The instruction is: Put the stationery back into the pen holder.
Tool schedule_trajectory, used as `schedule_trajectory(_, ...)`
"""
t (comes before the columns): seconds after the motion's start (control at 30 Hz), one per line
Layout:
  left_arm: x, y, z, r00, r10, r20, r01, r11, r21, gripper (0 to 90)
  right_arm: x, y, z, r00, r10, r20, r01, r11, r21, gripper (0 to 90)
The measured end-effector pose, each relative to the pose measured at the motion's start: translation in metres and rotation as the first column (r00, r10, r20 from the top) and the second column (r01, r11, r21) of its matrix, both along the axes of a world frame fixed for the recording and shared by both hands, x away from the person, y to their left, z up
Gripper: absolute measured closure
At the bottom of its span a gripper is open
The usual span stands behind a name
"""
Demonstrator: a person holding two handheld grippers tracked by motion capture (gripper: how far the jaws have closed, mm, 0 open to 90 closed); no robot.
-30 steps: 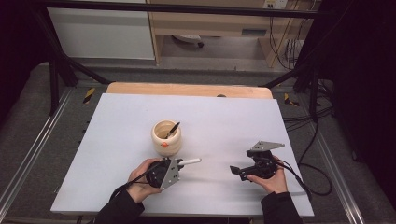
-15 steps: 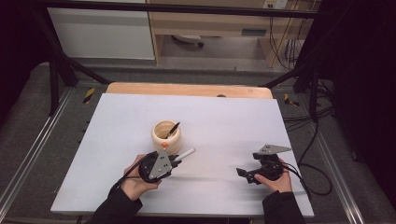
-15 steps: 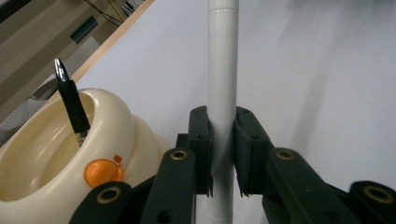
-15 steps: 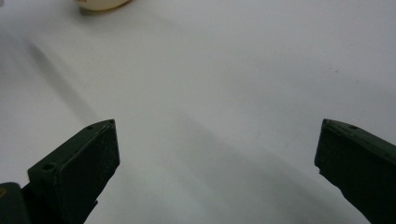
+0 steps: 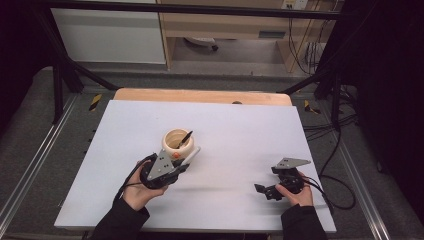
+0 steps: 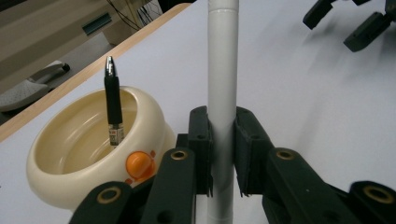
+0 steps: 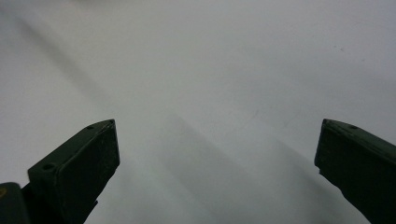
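- Left gripper [image 5: 184,165], high view: held in the person's left hand [image 5: 136,192] at the near-left of the table, grey three-cornered plate on top, jaws aimed up and to the right toward the pot.
- Left gripper [image 6: 223,154], own view: both black jaws clenched on a white cylindrical stick, pads pressed flat against its two sides.
- White stick [image 6: 223,88]: smooth, plain tube or marker; runs straight up between the jaws, long end forward, short end poking out behind the pads. In the high view [image 5: 192,155] tilted, its tip just beside the pot's near-right rim; contact with the rim not discernible.
- Cream pot [image 5: 177,142]: round, wide-mouthed ceramic holder, upright on the table left of centre; small orange knob [image 6: 140,164] on the side nearest the left gripper.
- Black pen [image 6: 113,100]: upright in the pot, slightly leaning against the rim, silver clip end uppermost, label near its lower part.
- Right gripper [image 5: 264,190], high view: held in the person's right hand [image 5: 296,192] at the near-right of the table, well apart from the pot, cable trailing to the right.
- Right gripper [image 7: 217,154], own view: jaws released, spread wide, bare table surface between them.
- Table [image 5: 250,130]: white sheet over a wooden board, wooden edge exposed along the far side.
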State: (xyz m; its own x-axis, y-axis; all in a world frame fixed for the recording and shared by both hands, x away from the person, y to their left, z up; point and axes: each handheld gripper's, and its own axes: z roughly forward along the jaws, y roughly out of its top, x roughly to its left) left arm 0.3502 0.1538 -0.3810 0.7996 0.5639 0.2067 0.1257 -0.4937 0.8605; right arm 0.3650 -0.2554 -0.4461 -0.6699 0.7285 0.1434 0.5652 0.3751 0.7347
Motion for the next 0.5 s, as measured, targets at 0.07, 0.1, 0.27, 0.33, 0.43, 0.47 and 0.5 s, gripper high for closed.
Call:
schedule_trajectory(0.07, 0.002, 0.002, 0.001, 0.9998, 0.017, -0.013, -0.017, 0.9997, -0.018, 77.7, 0.000, 0.000, 0.000, 1.0000, 0.002, 0.001, -0.002, 1.000, -0.003, 0.7)
schedule_trajectory(0.1, 0.003, 0.004, 0.002, 0.9996, 0.021, -0.017, -0.022, 0.9995, -0.024, 77.7, 0.000, 0.000, 0.000, 1.0000, 0.002, 0.002, -0.002, 1.000, -0.005, 0.7)
schedule_trajectory(0.27, 0.008, 0.010, 0.008, 0.9982, 0.051, -0.030, -0.053, 0.9959, -0.073, 77.6, 0.000, -0.001, 0.000, 1.0000, -0.002, -0.001, 0.002, 1.000, -0.001, 0.7)
schedule_trajectory(0.33, 0.009, 0.012, 0.011, 0.9977, 0.061, -0.030, -0.063, 0.9940, -0.090, 77.6, 0.000, -0.001, 0.000, 1.0000, -0.002, 0.001, 0.002, 1.000, 0.002, 0.7)
schedule_trajectory(0.43, 0.012, 0.015, 0.016, 0.9970, 0.073, -0.026, -0.075, 0.9914, -0.108, 77.6, 0.000, -0.001, 0.001, 1.0000, -0.002, -0.003, 0.002, 1.000, 0.007, 0.6)
schedule_trajectory(0.47, 0.013, 0.016, 0.017, 0.9966, 0.079, -0.025, -0.081, 0.9908, -0.108, 77.6, 0.000, -0.001, 0.001, 1.0000, -0.004, -0.004, 0.004, 1.000, 0.009, 0.6)
schedule_trajectory(0.5, 0.014, 0.016, 0.018, 0.9959, 0.087, -0.025, -0.089, 0.9894, -0.115, 77.7, 0.000, -0.001, 0.001, 1.0000, -0.002, -0.005, 0.002, 1.000, 0.009, 0.7)
